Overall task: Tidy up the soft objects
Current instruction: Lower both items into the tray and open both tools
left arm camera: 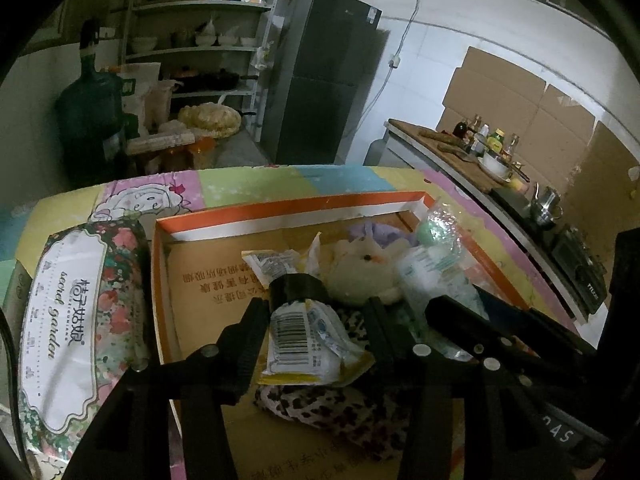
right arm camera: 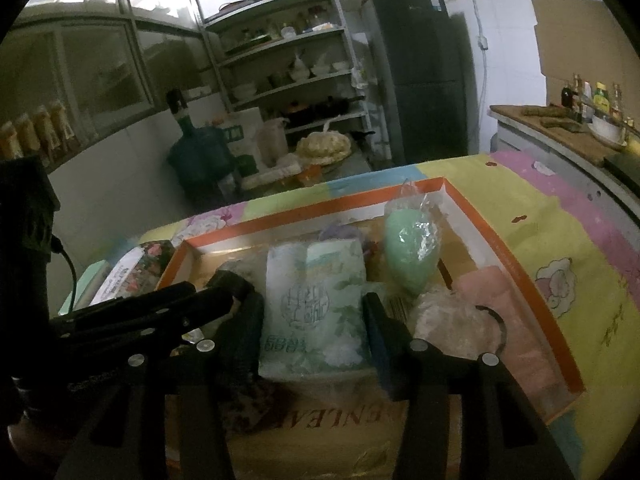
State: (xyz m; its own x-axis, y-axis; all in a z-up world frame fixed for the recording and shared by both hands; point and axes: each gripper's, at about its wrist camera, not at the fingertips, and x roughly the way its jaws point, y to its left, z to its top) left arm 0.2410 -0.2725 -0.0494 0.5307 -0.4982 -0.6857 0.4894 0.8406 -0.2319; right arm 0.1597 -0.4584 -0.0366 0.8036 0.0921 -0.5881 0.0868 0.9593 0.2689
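Grippers counted: two. Left gripper (left arm camera: 316, 312) is seen parted around one white packet (left arm camera: 304, 340); right gripper (right arm camera: 316, 312) straddles one green tissue pack (right arm camera: 316, 308), grip unclear, inside one cardboard tray (left arm camera: 280, 212).

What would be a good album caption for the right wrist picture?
Right gripper straddling a green tissue pack inside an orange-rimmed box of soft things.

soft packs (left arm camera: 308, 336) in orange-rimmed box (left arm camera: 280, 210)

Left gripper (left arm camera: 316, 316) of matte black plastic, flat ribbed jaws, round silver screws on its linkage bars, right gripper (right arm camera: 314, 320) alike, black cable at left of frame
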